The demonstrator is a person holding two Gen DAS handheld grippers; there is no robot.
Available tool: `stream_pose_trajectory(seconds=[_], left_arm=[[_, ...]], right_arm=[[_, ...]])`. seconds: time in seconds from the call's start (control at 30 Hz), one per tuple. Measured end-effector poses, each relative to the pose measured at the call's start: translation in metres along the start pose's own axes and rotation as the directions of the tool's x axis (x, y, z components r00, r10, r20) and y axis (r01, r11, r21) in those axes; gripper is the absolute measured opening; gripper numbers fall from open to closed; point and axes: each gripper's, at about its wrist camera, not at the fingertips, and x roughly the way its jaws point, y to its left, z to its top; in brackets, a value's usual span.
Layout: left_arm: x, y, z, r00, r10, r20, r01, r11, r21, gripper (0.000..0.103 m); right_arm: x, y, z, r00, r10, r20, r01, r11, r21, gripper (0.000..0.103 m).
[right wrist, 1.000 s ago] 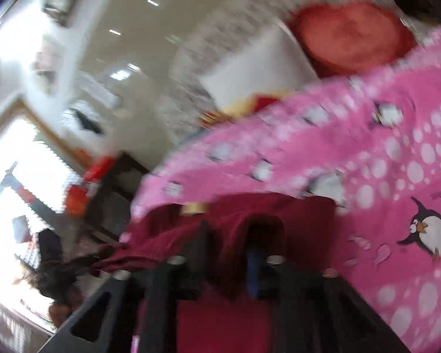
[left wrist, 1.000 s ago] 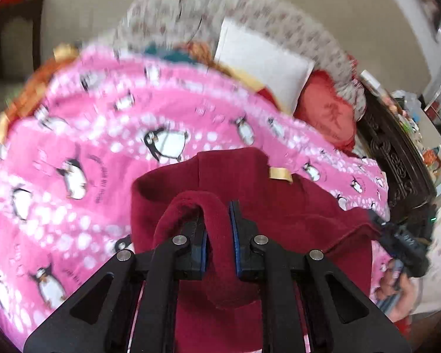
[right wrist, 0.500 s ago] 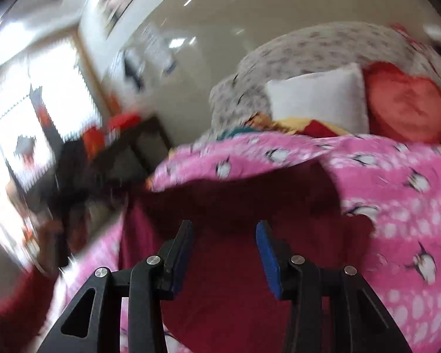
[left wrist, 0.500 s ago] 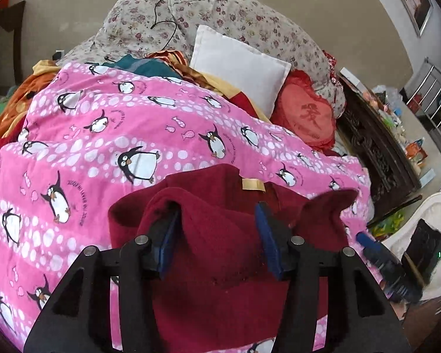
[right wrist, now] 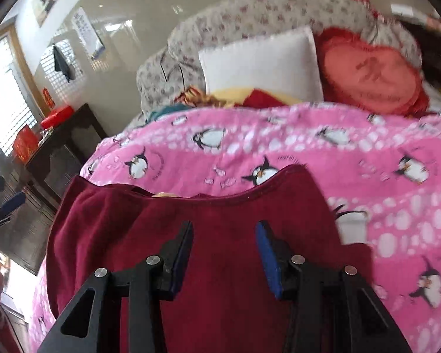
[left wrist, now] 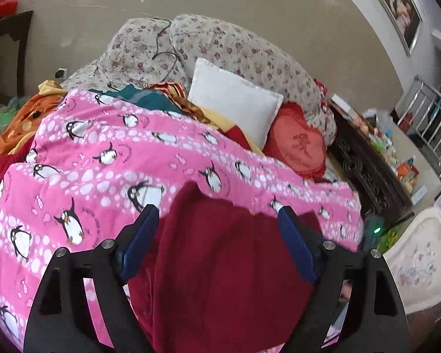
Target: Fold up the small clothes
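pink penguin blanket [left wrist: 108, 158] covers the bed, cushions behind. dark red garment [left wrist: 220, 264] lies on its near part, doubled over, top hem visible. left gripper [left wrist: 217, 229] jaws are opening wide, nothing pinched. right gripper [right wrist: 225, 244] stands part spread above the cloth, gripping nothing. judgement: one fold laid; further folding and smoothing remain.

A dark red fleece garment [left wrist: 220, 264] lies loosely folded (edges uneven) on the pink penguin blanket [left wrist: 103, 153].
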Motion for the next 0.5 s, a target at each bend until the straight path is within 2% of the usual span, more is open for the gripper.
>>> stream_pose_trajectory(seconds=[0.07, 0.13, 0.2, 0.23, 0.3, 0.37, 0.4, 0.5], left_arm=[[0.008, -0.006, -0.016, 1.0, 0.008, -0.013, -0.008, 0.999, 0.031, 0.083], [0.02, -0.01, -0.029, 0.999, 0.017, -0.03, -0.015, 0.998, 0.062, 0.083], [0.044, -0.009, -0.038, 0.995, 0.096, -0.034, -0.093, 0.993, 0.077, 0.083], [0.053, -0.006, -0.039, 0.992, 0.121, -0.039, -0.118, 0.991, 0.069, 0.083], [0.078, 0.004, -0.04, 0.986, 0.158, -0.049, -0.155, 0.986, 0.059, 0.083], [0.103, 0.019, -0.04, 0.969, 0.231, -0.083, -0.227, 0.972, 0.053, 0.083], [0.11, 0.027, -0.041, 0.967, 0.231, -0.104, -0.228, 0.973, 0.036, 0.083], [0.096, 0.037, -0.045, 0.983, 0.167, -0.071, -0.168, 0.986, -0.008, 0.083]], right_arm=[[-0.009, 0.001, -0.004, 1.0, -0.018, -0.002, 0.018, 1.0, -0.022, 0.043], [-0.013, -0.002, -0.008, 0.998, -0.07, -0.006, 0.069, 0.997, -0.038, 0.043], [-0.008, -0.011, -0.006, 0.984, -0.178, -0.003, 0.177, 0.983, -0.056, 0.043], [-0.001, -0.017, -0.004, 0.979, -0.201, -0.009, 0.201, 0.979, -0.044, 0.043], [0.011, -0.03, -0.002, 0.979, -0.194, -0.061, 0.193, 0.981, -0.017, 0.043], [0.032, -0.038, -0.002, 0.972, -0.202, -0.122, 0.201, 0.979, -0.022, 0.043], [0.035, -0.041, -0.002, 0.971, -0.199, -0.129, 0.199, 0.98, -0.012, 0.043], [0.019, -0.04, -0.002, 0.981, -0.171, -0.091, 0.172, 0.985, 0.0, 0.043]])
